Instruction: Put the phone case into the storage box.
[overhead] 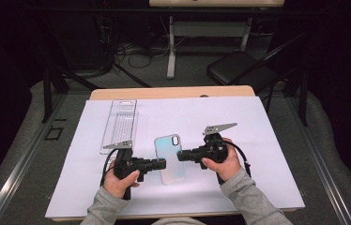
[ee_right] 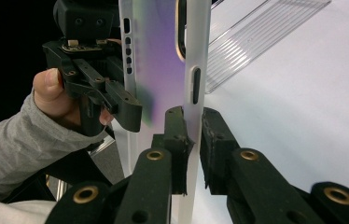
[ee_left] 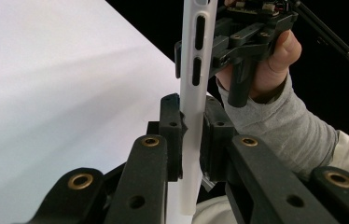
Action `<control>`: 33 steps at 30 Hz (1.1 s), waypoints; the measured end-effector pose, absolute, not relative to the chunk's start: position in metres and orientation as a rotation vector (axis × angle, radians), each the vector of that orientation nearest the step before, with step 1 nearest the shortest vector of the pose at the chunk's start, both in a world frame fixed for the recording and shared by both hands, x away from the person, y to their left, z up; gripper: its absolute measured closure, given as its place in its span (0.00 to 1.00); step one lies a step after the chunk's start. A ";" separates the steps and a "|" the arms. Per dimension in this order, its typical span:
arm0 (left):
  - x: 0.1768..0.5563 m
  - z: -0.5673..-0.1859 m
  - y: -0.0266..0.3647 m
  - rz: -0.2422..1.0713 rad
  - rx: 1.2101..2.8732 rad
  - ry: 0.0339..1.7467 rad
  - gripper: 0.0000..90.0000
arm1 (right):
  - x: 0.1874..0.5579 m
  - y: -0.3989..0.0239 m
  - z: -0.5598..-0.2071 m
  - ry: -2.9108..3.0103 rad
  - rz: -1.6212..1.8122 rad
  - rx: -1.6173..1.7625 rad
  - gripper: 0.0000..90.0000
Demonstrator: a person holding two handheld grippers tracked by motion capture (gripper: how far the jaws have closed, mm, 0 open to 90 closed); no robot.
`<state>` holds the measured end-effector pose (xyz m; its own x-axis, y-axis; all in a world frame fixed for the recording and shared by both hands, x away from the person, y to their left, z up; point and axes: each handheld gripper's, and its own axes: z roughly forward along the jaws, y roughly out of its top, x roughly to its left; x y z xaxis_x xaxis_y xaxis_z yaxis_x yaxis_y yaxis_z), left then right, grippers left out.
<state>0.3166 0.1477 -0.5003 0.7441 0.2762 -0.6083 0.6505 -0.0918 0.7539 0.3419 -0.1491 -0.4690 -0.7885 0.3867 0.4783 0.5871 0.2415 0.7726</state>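
- White paper sheet [overhead: 220,117] covers the wooden table; dark floor, cables and a chair lie beyond.
- Phone case [overhead: 170,157], pale and iridescent, sits mid-sheet between both tongs.
- Left gripper [overhead: 163,163] has its jaws closed tight on the case's left edge.
- Right gripper [overhead: 181,156] has its jaws clamped on the case's right edge, facing the left one.
- Clear plastic tray [overhead: 118,125] lies at the back left, apart from the case; its contents cannot be told.
- Bare sheet stretches to the right and front.
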 end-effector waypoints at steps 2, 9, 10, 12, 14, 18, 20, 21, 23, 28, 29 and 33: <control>0.316 -0.500 0.148 -0.368 1.679 0.747 0.90 | 0.342 -0.149 -0.469 -2.322 -1.582 -0.918 0.92; 0.316 -0.500 0.147 -0.367 1.682 0.750 0.90 | 0.342 -0.150 -0.470 -2.330 -1.579 -0.912 0.92; 0.316 -0.500 0.147 -0.367 1.682 0.750 0.90 | 0.342 -0.149 -0.470 -2.328 -1.583 -0.912 0.92; 0.316 -0.500 0.147 -0.365 1.683 0.751 0.90 | 0.342 -0.149 -0.470 -2.329 -1.580 -0.915 0.92; 0.316 -0.501 0.147 -0.363 1.684 0.752 0.90 | 0.342 -0.149 -0.470 -2.328 -1.584 -0.916 0.92; 0.316 -0.500 0.147 -0.362 1.683 0.750 0.90 | 0.341 -0.149 -0.470 -2.330 -1.586 -0.916 0.92; 0.316 -0.500 0.147 -0.360 1.684 0.750 0.90 | 0.341 -0.149 -0.470 -2.329 -1.589 -0.920 0.92; 0.316 -0.500 0.148 -0.359 1.685 0.750 0.90 | 0.341 -0.149 -0.469 -2.331 -1.587 -0.918 0.92; 0.316 -0.500 0.148 -0.354 1.683 0.749 0.90 | 0.340 -0.149 -0.469 -2.329 -1.595 -0.921 0.92; 0.316 -0.499 0.148 -0.340 1.680 0.750 0.90 | 0.340 -0.149 -0.469 -2.326 -1.608 -0.928 0.92; 0.316 -0.499 0.148 -0.337 1.677 0.753 0.90 | 0.340 -0.149 -0.469 -2.327 -1.607 -0.930 0.92; 0.315 -0.499 0.148 -0.325 1.668 0.753 0.89 | 0.339 -0.148 -0.468 -2.325 -1.625 -0.928 0.92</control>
